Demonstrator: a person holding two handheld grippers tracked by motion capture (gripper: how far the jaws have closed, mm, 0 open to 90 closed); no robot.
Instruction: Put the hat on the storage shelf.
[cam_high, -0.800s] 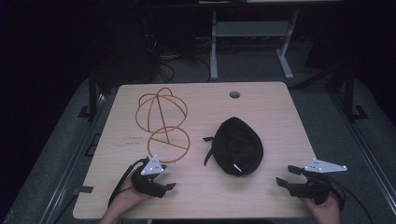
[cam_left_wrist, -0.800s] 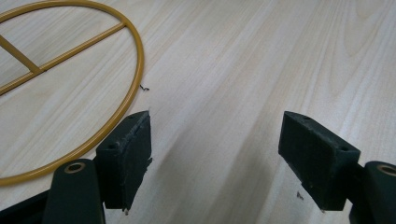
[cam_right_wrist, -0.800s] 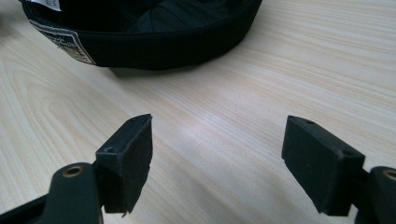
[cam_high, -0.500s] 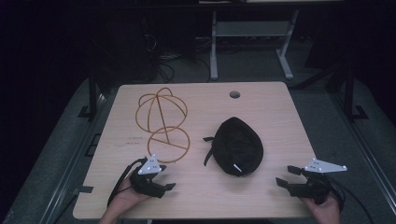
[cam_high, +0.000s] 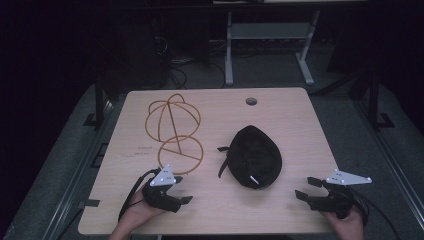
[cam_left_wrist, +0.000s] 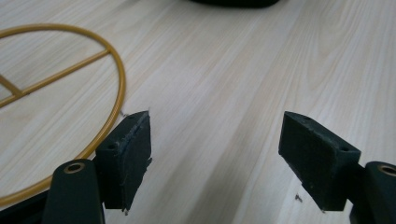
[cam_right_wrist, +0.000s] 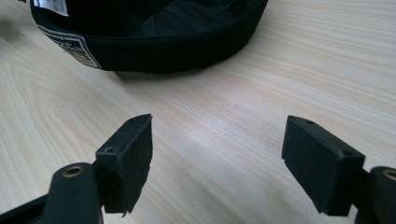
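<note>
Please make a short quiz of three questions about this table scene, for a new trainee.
1. True or false: the left gripper holds the gold wire stand.
2. Which thing lies nearest the right gripper? A) black cap B) table hole C) gold wire stand
3. Fill in: both grippers' jaws are ____.

Key: 1 false, its jaws are empty beside the ring; 2 A; 3 open.

You've got a black cap (cam_high: 252, 157) with white labels (cam_right_wrist: 70, 44), a mustard-yellow wire frame (cam_high: 174, 130), and a pale wood-grain table (cam_high: 280, 115); both your grippers' jaws are black.
</note>
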